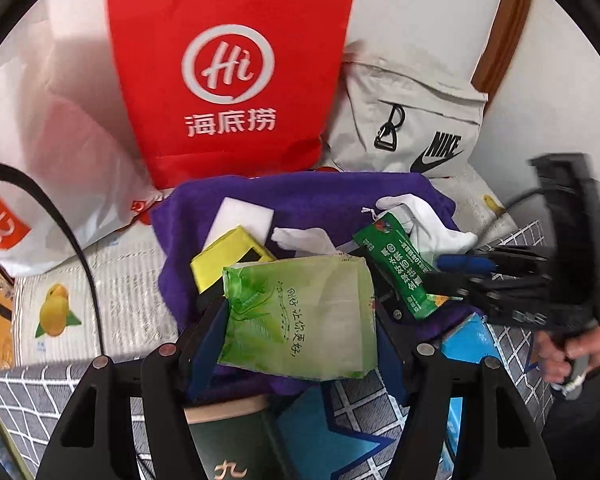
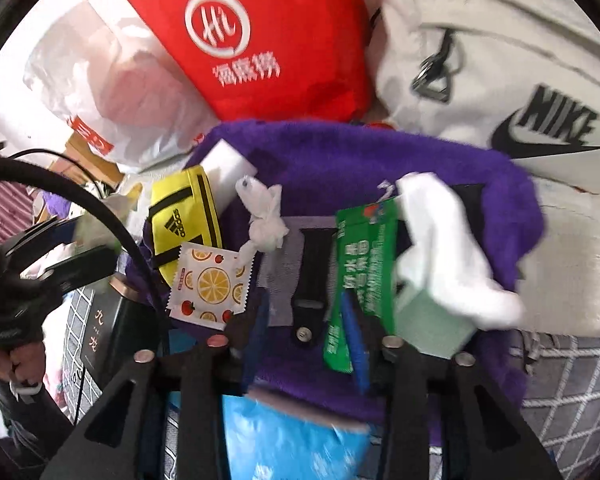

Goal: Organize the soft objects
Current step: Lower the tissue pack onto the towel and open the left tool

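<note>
You were, by my reading, still near the start of the sorting: almost everything soft lay heaped together on the purple towel [image 2: 340, 152] in the middle of both views, and nothing could be seen tidied into the red paper bag [image 1: 228, 72], the grey Nike bag [image 1: 412, 120] or the white plastic bag [image 1: 52, 128] that stood along the top of the frame. Your left gripper [image 1: 300, 308] had its jaws fairly wide and closed on the pale green tissue pack [image 1: 300, 320], low in the centre of the left wrist view, with a finger pressed against each side of it, so that item looked picked but not yet put anywhere. Your right gripper [image 2: 304, 304] had its jaws partly apart; the dark green sachet [image 2: 360, 264] lay along its right finger, just right of centre in the right wrist view, and a clear gap showed to the other finger, so it did not seem pinched. Still loose on the towel were the white glove [image 2: 452, 248] at centre right, the knotted white tissue [image 2: 264, 220] in the middle, the yellow Adidas pouch [image 2: 184, 220] and the lemon-print sachet [image 2: 208, 284] at centre left, and the white sponge block [image 1: 244, 212] behind them. Most of the job, then, seemed left to do
</note>
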A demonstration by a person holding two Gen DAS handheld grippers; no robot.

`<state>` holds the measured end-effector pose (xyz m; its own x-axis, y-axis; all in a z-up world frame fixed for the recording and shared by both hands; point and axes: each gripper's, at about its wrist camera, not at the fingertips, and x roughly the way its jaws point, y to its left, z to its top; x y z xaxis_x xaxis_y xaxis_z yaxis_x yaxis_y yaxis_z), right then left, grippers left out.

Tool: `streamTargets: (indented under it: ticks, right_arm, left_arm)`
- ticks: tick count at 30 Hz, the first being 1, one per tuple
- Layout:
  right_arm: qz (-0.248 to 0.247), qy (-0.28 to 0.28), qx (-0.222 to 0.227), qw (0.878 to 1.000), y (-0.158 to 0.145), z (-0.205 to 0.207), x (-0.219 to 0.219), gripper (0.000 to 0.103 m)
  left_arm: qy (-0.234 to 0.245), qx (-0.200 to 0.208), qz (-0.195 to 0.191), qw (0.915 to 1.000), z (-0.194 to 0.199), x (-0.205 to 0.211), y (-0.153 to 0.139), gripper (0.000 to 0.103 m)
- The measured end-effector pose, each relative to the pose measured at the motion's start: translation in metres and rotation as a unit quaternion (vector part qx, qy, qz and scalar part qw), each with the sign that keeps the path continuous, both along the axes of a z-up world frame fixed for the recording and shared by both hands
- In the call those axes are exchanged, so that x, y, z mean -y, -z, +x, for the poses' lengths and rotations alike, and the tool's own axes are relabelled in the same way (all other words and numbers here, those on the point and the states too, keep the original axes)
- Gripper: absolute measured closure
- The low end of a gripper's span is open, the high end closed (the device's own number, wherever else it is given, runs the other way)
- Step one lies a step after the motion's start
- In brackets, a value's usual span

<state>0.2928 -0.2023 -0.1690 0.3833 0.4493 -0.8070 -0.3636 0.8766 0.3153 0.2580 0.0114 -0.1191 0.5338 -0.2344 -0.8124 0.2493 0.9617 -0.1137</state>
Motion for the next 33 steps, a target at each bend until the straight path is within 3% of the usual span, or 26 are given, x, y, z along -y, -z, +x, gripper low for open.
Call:
streamTargets:
  ticks: [13,21,29,33]
  right_arm:
    - [0.021,0.037,0.029,0.999,-0.02,-0.033,0.044,0.061]
    - [0.028,0.045,0.032,0.998,-0.022,-0.04,0.047,0.061]
    - [0.026,0.04,0.029,0.998,-0.023,-0.047,0.041,0.061]
    - [0.022,0.034,0.027,0.999,-0.024,-0.052,0.037,0.06]
  left_arm:
    - [0.033,-0.037,0.042,0.9979,0.046,0.044,0.015,0.038]
    - [0.029,-0.068,0.078,0.9943,0.07,0.054,0.043,0.036]
    - [0.032,-0.071,0.092,0.9927,0.076,0.06,0.048,0.036]
    - [0.044,-0.074,0.105,0.9908,0.077,0.066,0.05,0.019]
